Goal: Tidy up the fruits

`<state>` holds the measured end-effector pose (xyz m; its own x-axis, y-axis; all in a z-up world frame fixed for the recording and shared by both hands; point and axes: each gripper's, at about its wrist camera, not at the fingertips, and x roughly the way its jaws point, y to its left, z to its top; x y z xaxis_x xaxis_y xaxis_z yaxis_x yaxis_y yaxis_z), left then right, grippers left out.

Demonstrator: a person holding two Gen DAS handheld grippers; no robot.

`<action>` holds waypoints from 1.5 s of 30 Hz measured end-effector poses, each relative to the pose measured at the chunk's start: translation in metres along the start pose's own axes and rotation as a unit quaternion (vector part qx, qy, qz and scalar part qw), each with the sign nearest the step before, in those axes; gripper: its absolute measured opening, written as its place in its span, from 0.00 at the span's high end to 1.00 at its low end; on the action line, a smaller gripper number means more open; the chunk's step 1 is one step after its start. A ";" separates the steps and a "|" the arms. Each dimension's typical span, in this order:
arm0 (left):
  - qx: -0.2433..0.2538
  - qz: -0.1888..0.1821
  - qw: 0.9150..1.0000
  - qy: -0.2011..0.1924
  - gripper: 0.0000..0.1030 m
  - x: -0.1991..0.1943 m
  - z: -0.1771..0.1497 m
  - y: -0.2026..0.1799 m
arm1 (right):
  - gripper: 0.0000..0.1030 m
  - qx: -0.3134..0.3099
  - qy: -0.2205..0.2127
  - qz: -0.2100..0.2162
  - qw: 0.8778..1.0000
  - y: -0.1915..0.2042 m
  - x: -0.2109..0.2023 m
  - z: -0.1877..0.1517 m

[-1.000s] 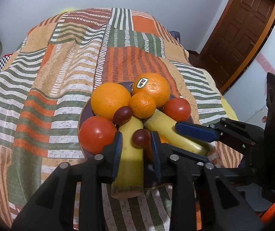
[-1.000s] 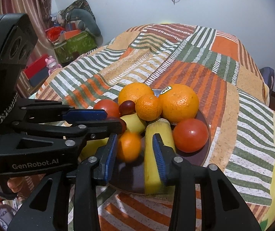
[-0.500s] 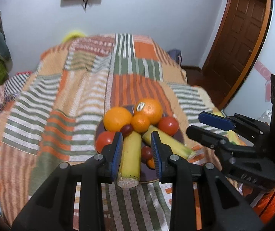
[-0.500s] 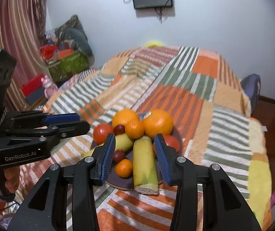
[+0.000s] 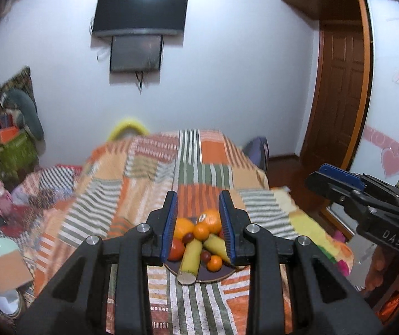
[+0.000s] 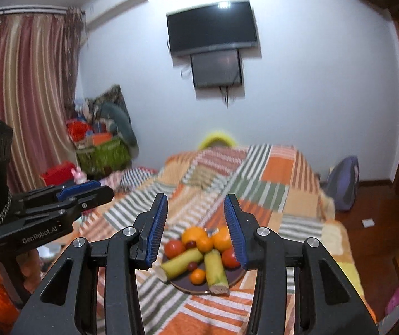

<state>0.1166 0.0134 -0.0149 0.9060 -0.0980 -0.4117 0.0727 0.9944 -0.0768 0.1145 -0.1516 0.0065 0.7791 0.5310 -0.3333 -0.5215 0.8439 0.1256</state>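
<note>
Left gripper [image 5: 198,226] and right gripper [image 6: 196,230], jaws spread and empty, have withdrawn high since the earlier frames. On the striped patchwork bedspread's [image 6: 258,189] near end, the dark round plate [image 6: 234,277] holds two yellow bananas [image 6: 214,268] with cut ends toward the cameras, long axes converging on the oranges [image 6: 195,234] behind.

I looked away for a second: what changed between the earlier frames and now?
Both grippers, left and right, pulled back and up from the plate, jaws open and empty throughout. Nothing was grasped or released. The fruit, including both bananas, stayed piled on the plate.
</note>
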 end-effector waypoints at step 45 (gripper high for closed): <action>0.010 0.036 0.995 -0.095 0.00 -0.086 0.001 -0.021 | 0.00 -0.004 -0.092 -0.083 0.992 0.030 -0.059 -0.004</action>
<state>0.0378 0.0008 0.0227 0.9716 -0.0191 -0.2357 0.0113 0.9993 -0.0345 0.0518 -0.1582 0.0262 0.9043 0.3908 -0.1717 -0.3832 0.9205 0.0765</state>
